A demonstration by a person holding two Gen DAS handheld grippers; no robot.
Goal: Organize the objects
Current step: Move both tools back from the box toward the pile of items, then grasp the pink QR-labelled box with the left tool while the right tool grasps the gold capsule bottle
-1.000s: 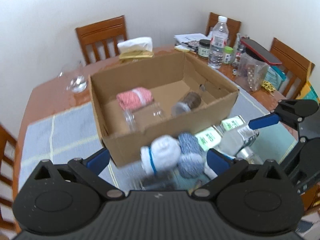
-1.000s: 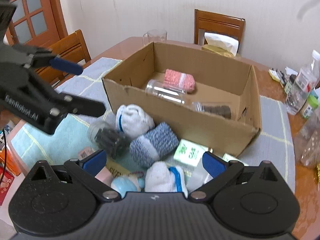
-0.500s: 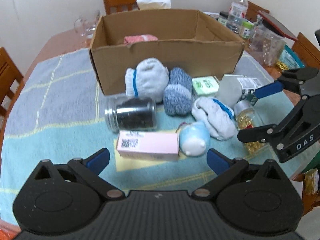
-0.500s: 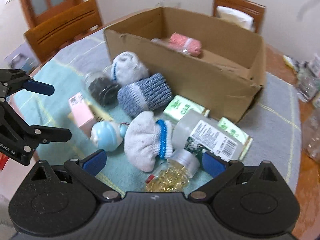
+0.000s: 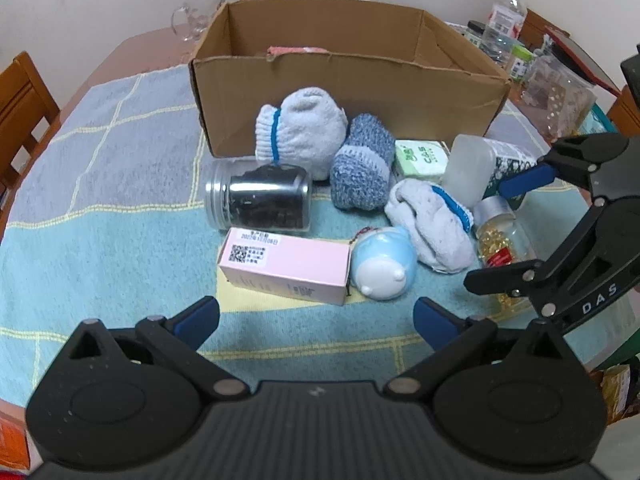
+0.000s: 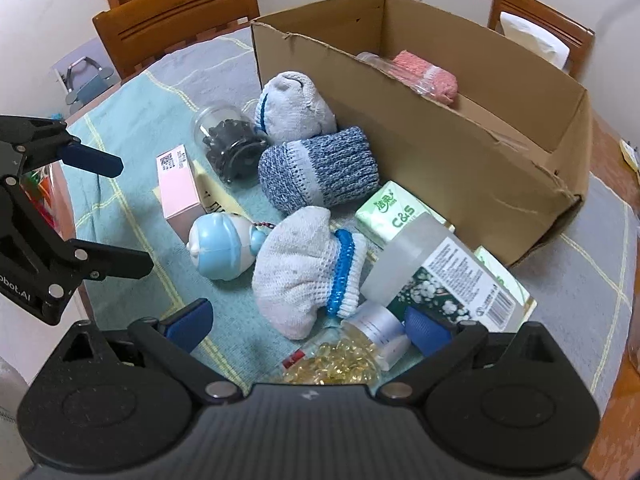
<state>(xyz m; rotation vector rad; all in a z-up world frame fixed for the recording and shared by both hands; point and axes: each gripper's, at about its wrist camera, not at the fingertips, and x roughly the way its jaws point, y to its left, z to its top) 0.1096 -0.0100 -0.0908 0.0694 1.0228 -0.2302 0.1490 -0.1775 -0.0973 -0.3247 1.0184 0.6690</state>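
Clutter all along the near wall of the cardboard box [image 5: 344,92], spread over the checked cloth on the tabletop [image 5: 120,148]. Only a pink rolled bundle [image 6: 426,74] and something clear beside it showing inside so far, so plenty left to pack, by the look of it.

Hovering low over the near edge with the left tool [image 5: 316,316]: spread wide, holding nothing, lined up on the pink carton [image 5: 284,266] lying flat just ahead. Over on the other side, right tool [image 6: 306,322] spread just as wide and empty too, poised above the capsule bottle [image 6: 344,356] and the white sock with the blue band [image 6: 304,280].

Probably choosing the next pick here. For the carton: go straight down, close across the narrow sides rather than the long axis, and keep clear of the blue-and-white toy [image 5: 382,262] touching its right end. Mind the dark-filled jar [image 5: 260,200] lying on its side just behind; looks ready to roll at a nudge.

For the capsule bottle: partly tucked under the sock and the big labelled white bottle [image 6: 436,276], so better to clear the sock first, or pinch the body and draw it out gently. Best to take turns over the box, with both tools so near one another
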